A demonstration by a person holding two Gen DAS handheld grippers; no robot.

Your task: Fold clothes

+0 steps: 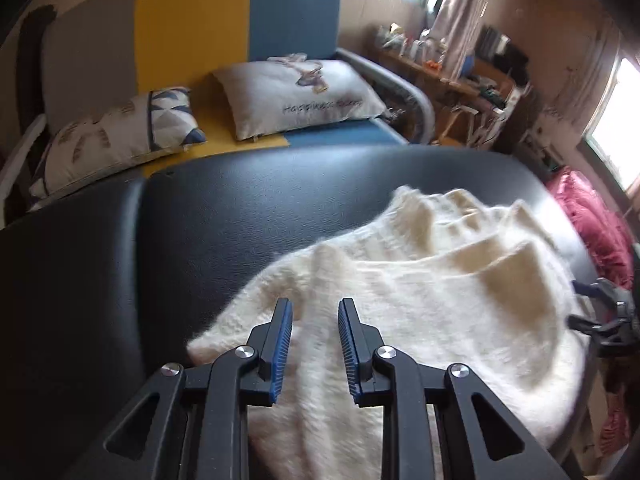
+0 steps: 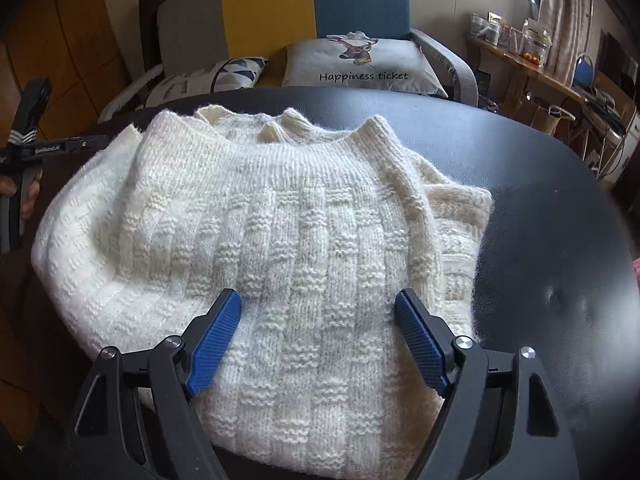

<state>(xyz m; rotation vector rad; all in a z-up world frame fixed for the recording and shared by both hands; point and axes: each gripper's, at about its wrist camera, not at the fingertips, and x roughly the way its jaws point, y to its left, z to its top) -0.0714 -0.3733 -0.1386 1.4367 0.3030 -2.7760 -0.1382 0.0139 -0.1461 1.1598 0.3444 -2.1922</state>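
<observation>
While both claws stand released, the cream sweater [image 2: 280,232] lies bundled on the black table [image 2: 540,220], directly beneath and ahead of the right claw [image 2: 318,336], its collar farthest away, and ahead-right of the left claw [image 1: 315,340].

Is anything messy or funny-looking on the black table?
Only the sweater. It lies bunched on the table, its ribbed edge rumpled up at the back, and one side droops over the table's left edge. Both grippers hover open above it. Nothing looks spilled or torn.

Cream knit sweater [image 2: 280,216], folded, on table
</observation>
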